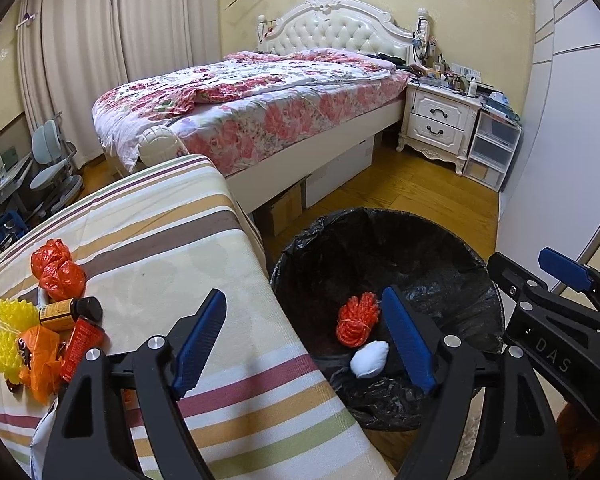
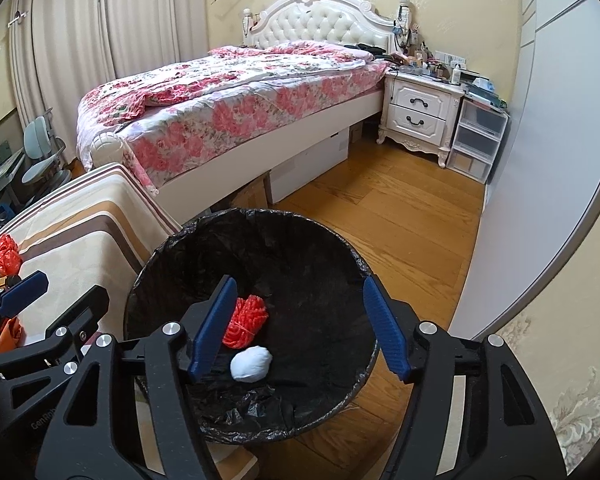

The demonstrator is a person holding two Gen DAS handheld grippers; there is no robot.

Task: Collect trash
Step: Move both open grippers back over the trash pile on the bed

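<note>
Landmark: the black-lined trash bin (image 2: 260, 240) beside the striped table, everything below placed against it.
Left of the bin, far end: yellow foam fruit net (image 1: 10, 320), orange plastic scraps (image 1: 38, 356), a small brown bottle (image 1: 70, 312), a red packet (image 1: 80, 344) and a crumpled red-orange bag (image 1: 58, 268), all heaped on the striped cloth (image 1: 172, 240), well apart from the bin.
Left gripper (image 1: 304, 340): jaws apart, nothing between them; one finger hangs over the cloth edge, the other over the bin's mouth.
Inside the bin: an orange-red net bundle (image 2: 246, 320) and a white wad (image 2: 251, 364) lie touching on the liner's bottom.
Right gripper (image 2: 300, 328): jaws apart and empty, poised above the bin's opening.
Progress: I'd judge two pieces binned and the heap on the cloth waiting.
Risk, bottle: it lies on its side in the heap; a nudge from a finger could roll it off the cloth.
Risk, thin plastic: the scraps may slip from a loose pinch short of the bin.
Risk, crowding: both grippers sit close over the bin, so one swinging left could knock the other.
Risk, liner: a low finger could snag the loose liner at the rim.
</note>
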